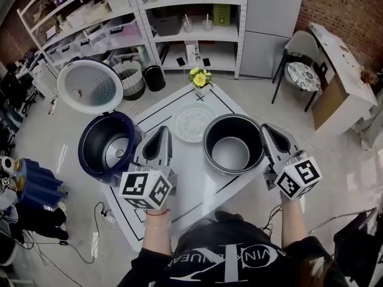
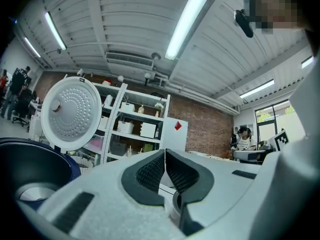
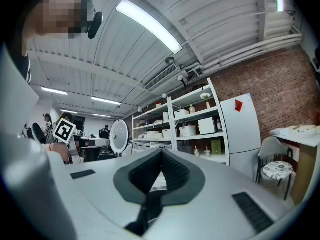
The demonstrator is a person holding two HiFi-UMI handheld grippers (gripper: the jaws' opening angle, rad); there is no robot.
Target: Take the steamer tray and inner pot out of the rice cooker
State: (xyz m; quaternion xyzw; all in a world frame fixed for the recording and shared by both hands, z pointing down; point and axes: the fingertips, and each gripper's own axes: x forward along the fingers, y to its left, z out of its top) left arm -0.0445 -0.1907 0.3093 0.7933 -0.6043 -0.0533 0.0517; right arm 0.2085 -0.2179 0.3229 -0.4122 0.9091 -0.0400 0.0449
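The dark blue rice cooker (image 1: 106, 145) stands at the table's left edge, its round lid (image 1: 90, 85) swung open behind it. Its cavity holds no pot. The black inner pot (image 1: 233, 144) sits on the white table (image 1: 197, 187) to the right of centre. A white perforated steamer tray (image 1: 192, 122) lies flat behind it, near the middle. My left gripper (image 1: 164, 130) hovers shut and empty between cooker and pot. My right gripper (image 1: 264, 128) is shut and empty just right of the pot's rim. In the left gripper view the cooker (image 2: 30, 171) and lid (image 2: 74, 115) appear at left.
A small vase of yellow flowers (image 1: 200, 78) stands at the table's far corner. Shelving with bins (image 1: 179, 23) lines the back wall. A chair (image 1: 302, 70) and a desk (image 1: 341, 88) are at right. Cables (image 1: 99, 217) trail on the floor at left.
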